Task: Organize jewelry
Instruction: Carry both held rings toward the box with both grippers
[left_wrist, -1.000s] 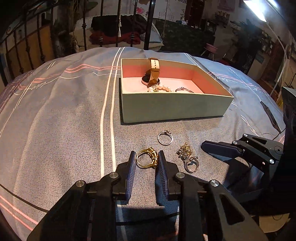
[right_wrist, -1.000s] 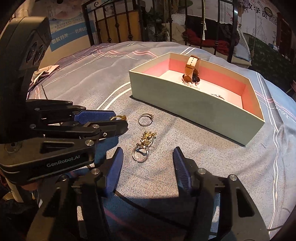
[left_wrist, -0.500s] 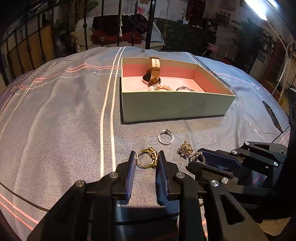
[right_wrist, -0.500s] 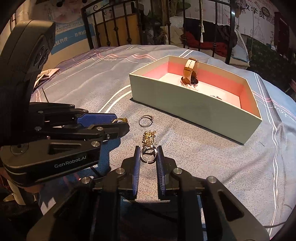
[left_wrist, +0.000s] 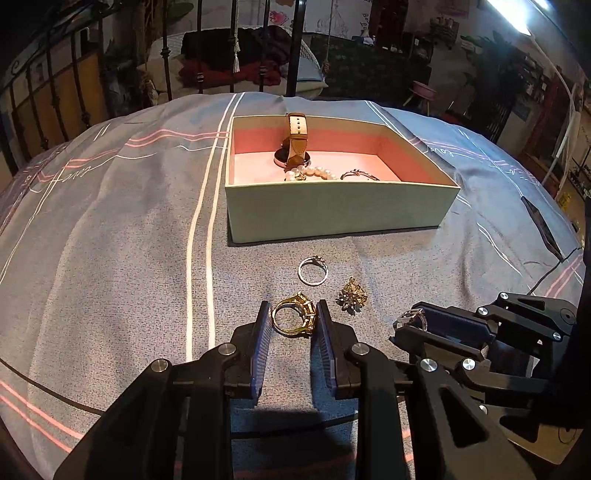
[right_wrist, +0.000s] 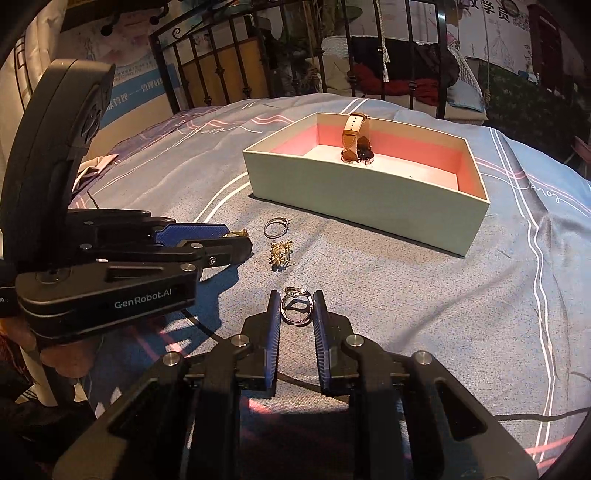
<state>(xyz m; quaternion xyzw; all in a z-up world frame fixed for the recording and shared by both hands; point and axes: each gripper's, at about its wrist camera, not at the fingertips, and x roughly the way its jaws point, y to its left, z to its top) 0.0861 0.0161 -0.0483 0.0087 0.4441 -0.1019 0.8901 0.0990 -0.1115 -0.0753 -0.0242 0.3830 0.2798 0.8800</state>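
between each claw's pads, a ring

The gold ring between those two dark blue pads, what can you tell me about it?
The gold ring looks like shiny yellow metal: a round band with a chunky, faceted top that seems set with amber stones. It lies nearly flat, its opening facing up, on the grey bedspread, pinched on both sides by the left gripper. It lies apart from the silver ring beyond it.

the left gripper (left_wrist: 292, 320) clamps a gold ring (left_wrist: 293, 319) on the bedspread (left_wrist: 110, 240); a silver ring (left_wrist: 313, 270) lies near the open box (left_wrist: 332, 214).
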